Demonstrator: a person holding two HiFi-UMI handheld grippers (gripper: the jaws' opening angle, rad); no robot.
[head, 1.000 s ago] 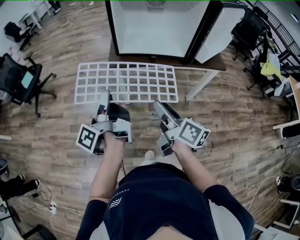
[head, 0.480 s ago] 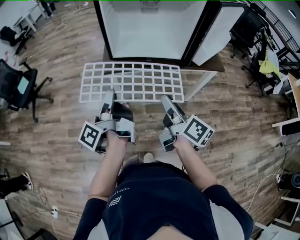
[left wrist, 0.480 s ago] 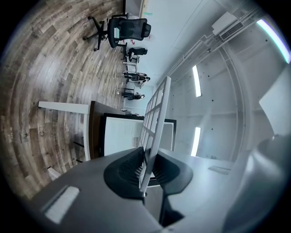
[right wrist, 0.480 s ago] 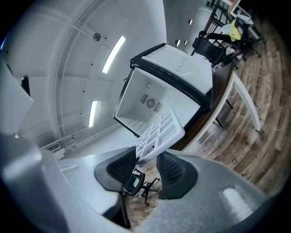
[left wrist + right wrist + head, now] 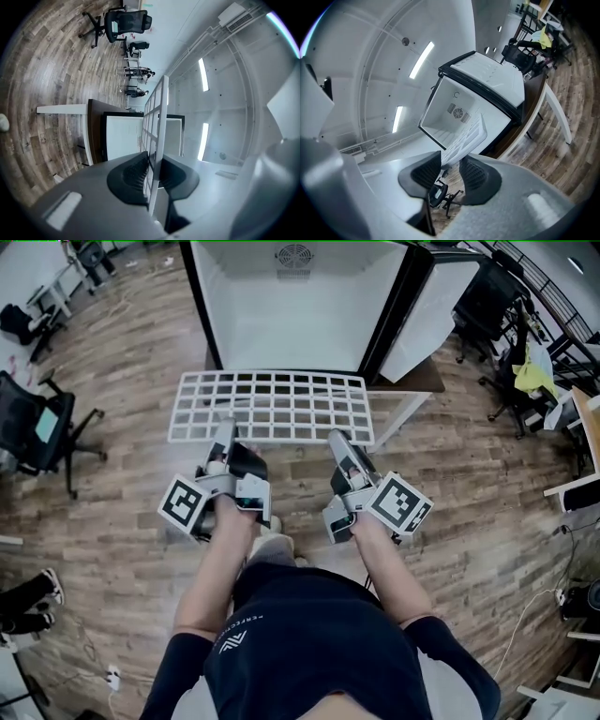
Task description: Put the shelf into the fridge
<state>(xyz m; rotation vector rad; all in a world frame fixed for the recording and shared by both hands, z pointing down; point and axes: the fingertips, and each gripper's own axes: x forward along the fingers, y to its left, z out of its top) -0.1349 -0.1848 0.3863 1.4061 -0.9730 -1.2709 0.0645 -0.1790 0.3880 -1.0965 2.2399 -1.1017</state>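
Approach step: white wire-grid shelf (image 5: 272,407) at open black-framed fridge (image 5: 291,306); left gripper (image 5: 225,430) clamped, right gripper (image 5: 337,439) just closing on near edge. Next: insert level.

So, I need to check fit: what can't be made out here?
- Open white fridge: head view's top edge cuts its top; rails too faint.
- White wire-grid shelf: head view, near edge partly hidden under left gripper.
- Right gripper: jaws have just been closing round shelf; its view leaves pad contact unclear.

Wood-plank floor (image 5: 122,352) covered the room. Black office chairs (image 5: 37,423) stood along its edges. A brown-topped, white-legged desk (image 5: 427,381) stood ahead, and long ceiling lights (image 5: 421,60) glowed overhead.
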